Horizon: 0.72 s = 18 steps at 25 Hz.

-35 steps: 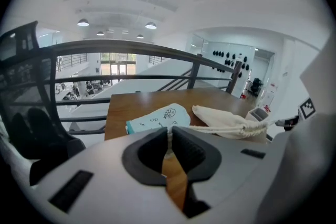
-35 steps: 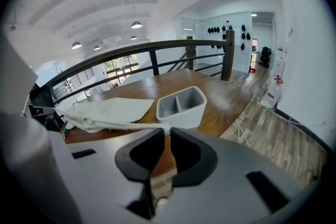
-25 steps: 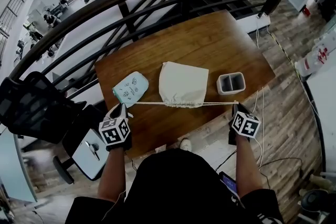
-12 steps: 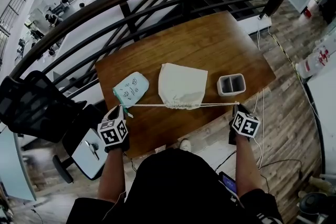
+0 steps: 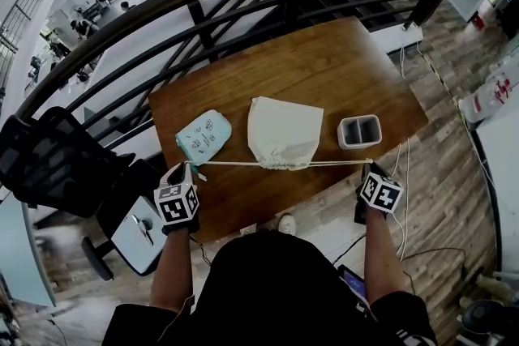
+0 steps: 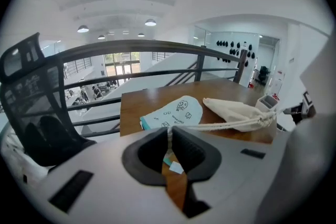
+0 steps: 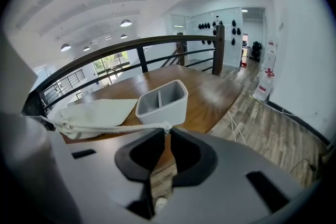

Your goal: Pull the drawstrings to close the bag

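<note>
My left gripper (image 5: pixel 190 167) has its fingers pinched on the left end of the white cord drawstrings (image 5: pixel 243 164). My right gripper (image 5: pixel 368 166) has its fingers clamped on their knotted right end, so the cord runs taut between them above the near edge of the brown wooden tabletop (image 5: pixel 324 65). The cream cloth bag (image 5: pixel 284 130) lies mid-tabletop between a pale teal printed pouch (image 5: pixel 203 134) on its left and a grey two-compartment box (image 5: pixel 358 130) on its right, and its near mouth looks gathered almost shut, though I can't be sure from up here.
</note>
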### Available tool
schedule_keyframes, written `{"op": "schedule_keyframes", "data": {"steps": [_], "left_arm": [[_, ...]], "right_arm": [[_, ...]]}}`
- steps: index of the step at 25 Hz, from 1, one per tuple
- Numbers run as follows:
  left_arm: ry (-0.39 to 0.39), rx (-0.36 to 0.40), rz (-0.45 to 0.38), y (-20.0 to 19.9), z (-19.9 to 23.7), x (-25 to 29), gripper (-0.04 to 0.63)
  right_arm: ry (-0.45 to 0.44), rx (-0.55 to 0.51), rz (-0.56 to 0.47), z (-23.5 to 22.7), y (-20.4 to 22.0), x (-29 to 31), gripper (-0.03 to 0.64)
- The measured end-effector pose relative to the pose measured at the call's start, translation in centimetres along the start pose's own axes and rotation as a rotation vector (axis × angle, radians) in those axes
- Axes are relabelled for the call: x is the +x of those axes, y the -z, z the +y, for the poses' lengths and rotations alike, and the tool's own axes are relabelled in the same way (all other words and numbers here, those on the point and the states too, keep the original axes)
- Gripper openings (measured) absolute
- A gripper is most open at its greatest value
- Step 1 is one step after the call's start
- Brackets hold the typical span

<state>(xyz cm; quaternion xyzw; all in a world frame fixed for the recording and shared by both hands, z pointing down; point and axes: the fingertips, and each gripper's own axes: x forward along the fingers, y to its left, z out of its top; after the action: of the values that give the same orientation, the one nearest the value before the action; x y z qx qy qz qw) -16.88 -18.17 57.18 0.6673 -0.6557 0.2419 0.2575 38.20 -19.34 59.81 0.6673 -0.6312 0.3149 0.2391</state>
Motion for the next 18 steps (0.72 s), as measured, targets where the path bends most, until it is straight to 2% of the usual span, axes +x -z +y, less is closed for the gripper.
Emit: {"op": "schedule_keyframes", "data": {"steps": [4, 8, 15, 18], "left_arm": [[-0.001, -0.003, -0.004, -0.2, -0.3, -0.1, 0.035], [0.029, -0.003, -0.018, -0.9, -1.6, -0.3, 0.035], [0.125, 0.024, 0.007, -0.4, -5.1, -0.3, 0.035], [0.173, 0.073, 0.032, 0.1, -7.2, -0.1, 0.035]], "right_arm": [[-0.007, -0.068, -0.005, 1.3, -0.6, -0.1, 0.034], [-0.052, -0.099, -0.013, 3.5, -1.1, -0.2, 0.034], [-0.18, -0.229, -0.001, 10.5, -1.1, -0.4, 0.038], [-0.253, -0.306, 0.019, 14.0, -0.5, -0.7, 0.045]]}}
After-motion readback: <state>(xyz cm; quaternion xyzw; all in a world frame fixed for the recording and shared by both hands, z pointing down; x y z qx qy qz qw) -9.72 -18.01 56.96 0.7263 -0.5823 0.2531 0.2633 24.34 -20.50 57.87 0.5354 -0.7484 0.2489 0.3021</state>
